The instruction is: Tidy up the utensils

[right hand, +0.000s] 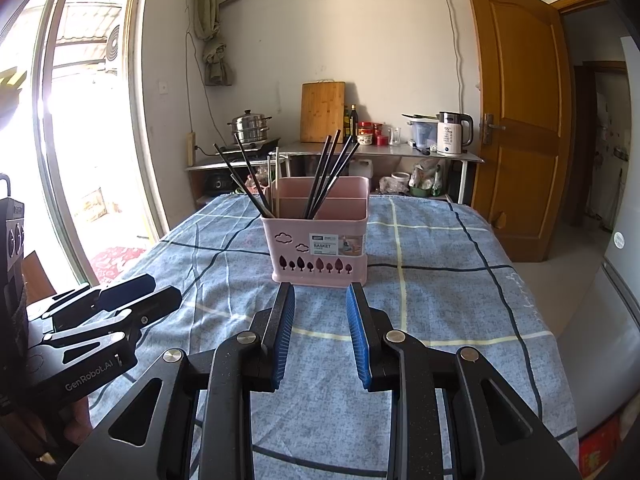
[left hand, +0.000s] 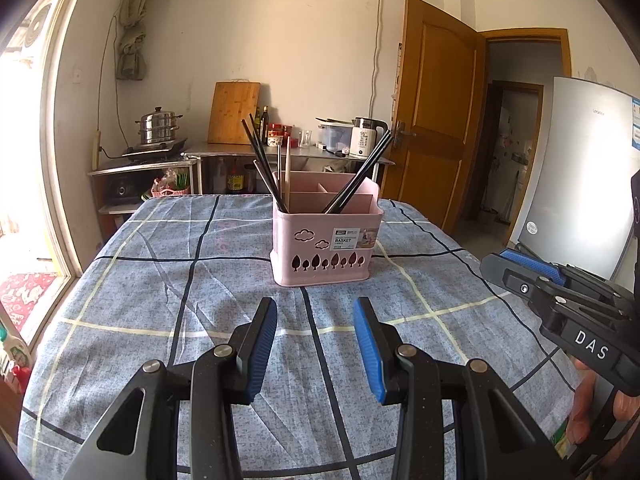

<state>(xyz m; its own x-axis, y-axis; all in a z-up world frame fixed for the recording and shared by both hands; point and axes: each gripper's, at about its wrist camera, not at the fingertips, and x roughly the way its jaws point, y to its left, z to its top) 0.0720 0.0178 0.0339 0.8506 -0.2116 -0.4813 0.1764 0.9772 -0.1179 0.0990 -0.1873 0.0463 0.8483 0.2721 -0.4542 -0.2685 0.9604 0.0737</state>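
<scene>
I have both tongs hovering low over the bench, which is covered in a blue checked tablecloth (left hand: 168, 280), and both point at the pink utensil basket (left hand: 324, 256) standing upright near the middle of the cloth. My left tongs (left hand: 315, 320) are released, blue pads spread wide with nothing between them, a little short of the basket. My right tongs (right hand: 320, 304) are also released and empty, their tips just in front of the basket's base in the right wrist view. Each pair shows at the edge of the other's camera, side by side and apart.

The basket has divided compartments and a white label reading BASKET on its front wall, with cloud and tree cut-outs. Black chopsticks (left hand: 262, 164) lean to the left out of the left compartment, beside a pale wooden utensil handle (left hand: 287, 172) that stands nearly upright. A second bundle of black chopsticks (left hand: 362, 176) leans to the right out of a front compartment. Nothing else lies on the cloth around it

Behind the bench, a wooden cutting board (right hand: 322, 112) leans against the wall
</scene>
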